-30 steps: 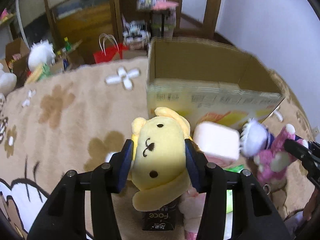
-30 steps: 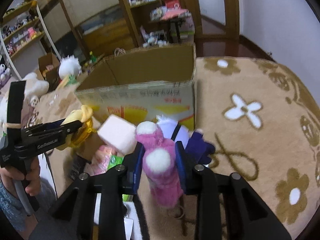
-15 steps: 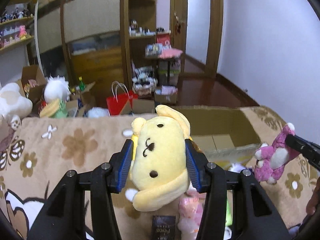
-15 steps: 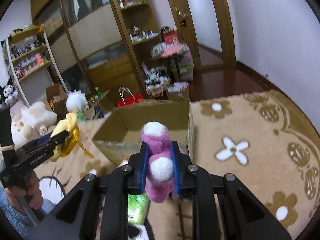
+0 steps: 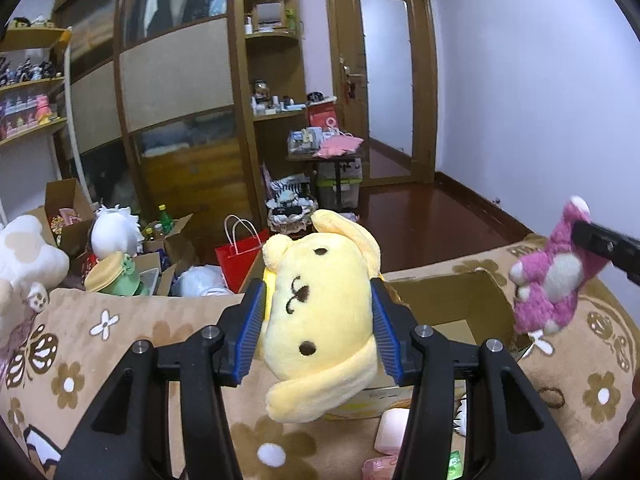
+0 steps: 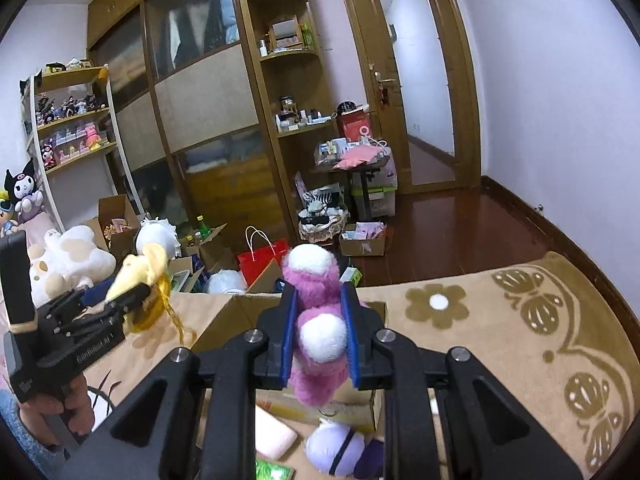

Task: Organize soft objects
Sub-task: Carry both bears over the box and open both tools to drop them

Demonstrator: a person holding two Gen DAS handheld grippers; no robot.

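Note:
My left gripper (image 5: 318,330) is shut on a yellow plush dog head (image 5: 320,320), held in the air in front of an open cardboard box (image 5: 440,304). My right gripper (image 6: 318,334) is shut on a pink plush bear (image 6: 318,320) with white patches, above the same box (image 6: 240,312). In the left wrist view the pink bear (image 5: 548,280) hangs at the right from the other gripper's finger. The right wrist view has the left gripper (image 6: 132,296) at the left, with the yellow plush (image 6: 140,268) and a hand below it.
On the flowered beige blanket (image 6: 500,332) below lie a pale pink block (image 6: 274,436), a white and purple plush (image 6: 340,448) and a green packet (image 6: 272,470). Beyond the bed are a red bag (image 5: 240,252), boxes, white plush toys (image 5: 28,256) and wooden shelves.
Both grippers have risen with their plush toys from the blanket to above the box. The views tilted up, showing more of the room. The right jaws squeezed tighter on the pink bear.

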